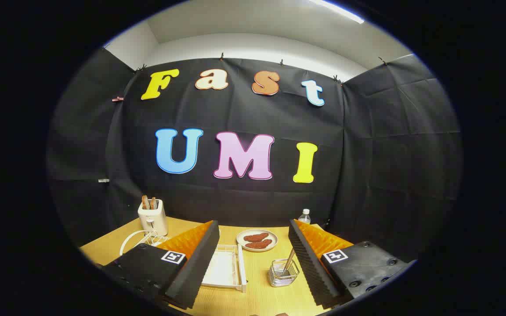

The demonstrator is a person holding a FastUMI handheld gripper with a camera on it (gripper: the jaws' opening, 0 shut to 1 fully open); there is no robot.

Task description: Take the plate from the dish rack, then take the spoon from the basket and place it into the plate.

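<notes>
Item: fingers spread wide, empty, above pale wooden counter [262, 281].
White wire dish rack [224, 270] by the left finger; small wire basket [283, 274] with metal spoon [289, 261] between fingers; risk: thin handle slipping, basket tipping.

Dish rack, plate, basket and spoon on table
White dish rack [224, 268] holds upright plate [136, 240]; spoon [289, 260] leans handle-up in wire basket [282, 274].

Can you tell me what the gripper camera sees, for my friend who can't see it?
The gripper hangs open above a wooden table. Between its fingers sit a white dish rack, a wire basket holding a spoon, and a plate of food.
</notes>
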